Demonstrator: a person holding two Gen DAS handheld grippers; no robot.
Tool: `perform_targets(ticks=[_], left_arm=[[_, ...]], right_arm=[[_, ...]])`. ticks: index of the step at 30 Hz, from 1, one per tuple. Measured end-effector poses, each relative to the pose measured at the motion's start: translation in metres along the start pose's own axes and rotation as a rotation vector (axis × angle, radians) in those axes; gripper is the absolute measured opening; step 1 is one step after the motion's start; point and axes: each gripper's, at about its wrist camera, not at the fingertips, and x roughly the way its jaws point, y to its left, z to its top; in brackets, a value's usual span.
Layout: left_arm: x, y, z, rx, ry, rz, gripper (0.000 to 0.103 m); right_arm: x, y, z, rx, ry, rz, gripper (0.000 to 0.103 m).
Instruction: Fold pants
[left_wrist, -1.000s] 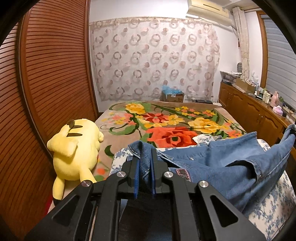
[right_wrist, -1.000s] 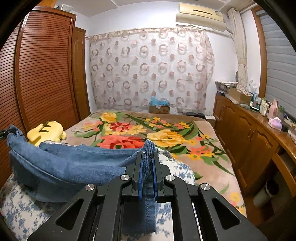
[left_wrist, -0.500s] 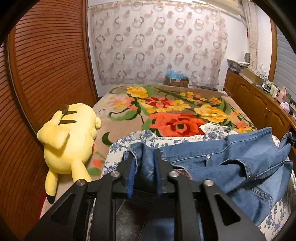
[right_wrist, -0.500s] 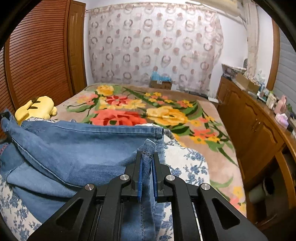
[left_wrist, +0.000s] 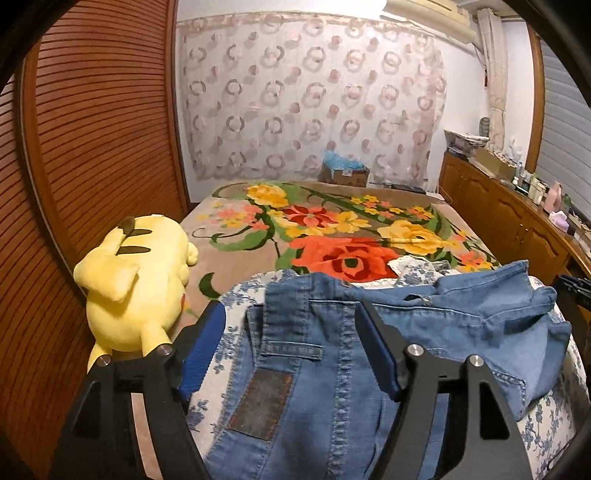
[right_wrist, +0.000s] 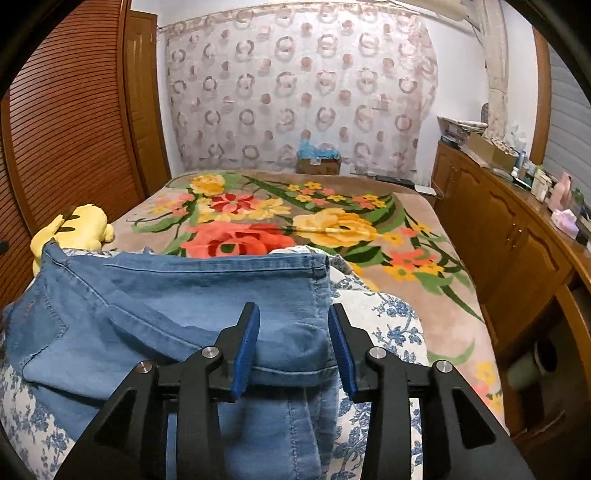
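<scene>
Blue denim pants (left_wrist: 332, 350) lie folded over on a blue-flowered white cloth (left_wrist: 236, 295) on the bed. The waistband with its leather patch (left_wrist: 262, 402) shows in the left wrist view. My left gripper (left_wrist: 290, 317) is open, its jaws wide on either side of the waistband. In the right wrist view the pants (right_wrist: 177, 295) lie with a hem edge on top. My right gripper (right_wrist: 293, 314) is open, its jaws astride the fold near the pants' right edge.
A yellow plush toy (left_wrist: 136, 280) lies at the left by the wooden slatted wardrobe (left_wrist: 74, 147). A floral blanket (right_wrist: 295, 218) covers the bed beyond. A wooden dresser (right_wrist: 509, 240) with small items runs along the right. A cardboard box (right_wrist: 317, 162) stands by the curtain.
Both grippers were shut on the denim and holding it up. They lowered it onto the cloth and opened, and the pants now lie released.
</scene>
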Motion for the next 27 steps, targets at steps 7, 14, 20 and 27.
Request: perform_targets(ticks=[7,14,20,27], left_arm=[[0.005,-0.025,-0.009,0.042,0.021,-0.061,0.073],[0.019,-0.056,-0.022,0.091,0.052,-0.138,0.073],[0.023,-0.069,-0.034,0.133,0.065,-0.168,0.073],[0.02,-0.067,-0.035,0.128,0.062,-0.202,0.073]], right_arm=[[0.0,0.005,-0.008,-0.027,0.014,0.082,0.049],[0.018,0.024,-0.002,-0.108,0.058,0.161,0.049],[0.043,0.037,0.008,-0.203,0.114,0.214,0.049],[0.06,0.028,0.013,-0.235,0.18,0.238,0.049]])
